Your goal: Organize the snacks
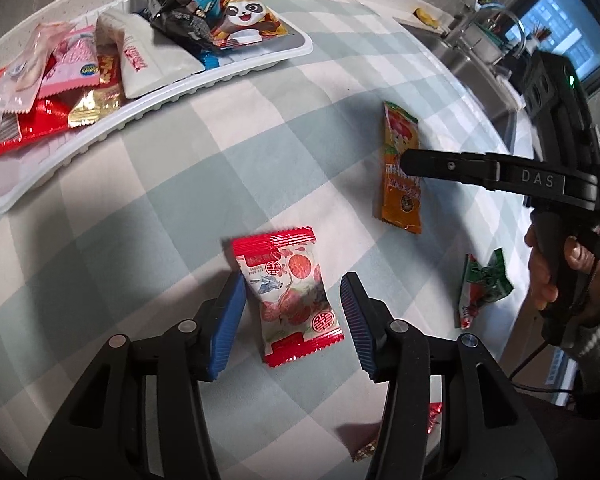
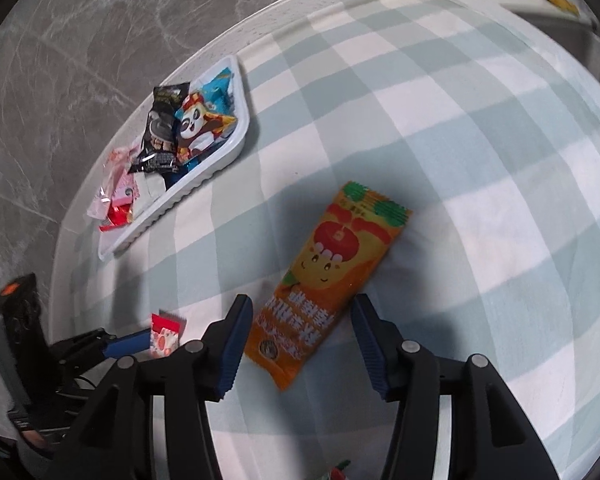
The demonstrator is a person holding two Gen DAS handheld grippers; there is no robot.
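A red and white candy packet [image 1: 290, 294] lies on the checked tablecloth between the open jaws of my left gripper [image 1: 292, 300]; the left pad touches its edge. It also shows in the right wrist view [image 2: 165, 334]. An orange snack bar [image 2: 320, 284] lies flat between the open jaws of my right gripper [image 2: 302, 322]. In the left wrist view the right gripper's finger [image 1: 452, 166] hangs over the orange bar [image 1: 400, 176]. A white tray [image 1: 236, 76] at the back left holds several snack packets, and it also shows in the right wrist view [image 2: 204, 174].
A green and red packet [image 1: 482, 286] lies at the right near the hand on the right gripper. Another red wrapper [image 1: 432, 416] peeks from under my left gripper. A sink [image 1: 476, 64] and faucet are beyond the table's right edge. Grey marble floor [image 2: 80, 60] lies past the far edge.
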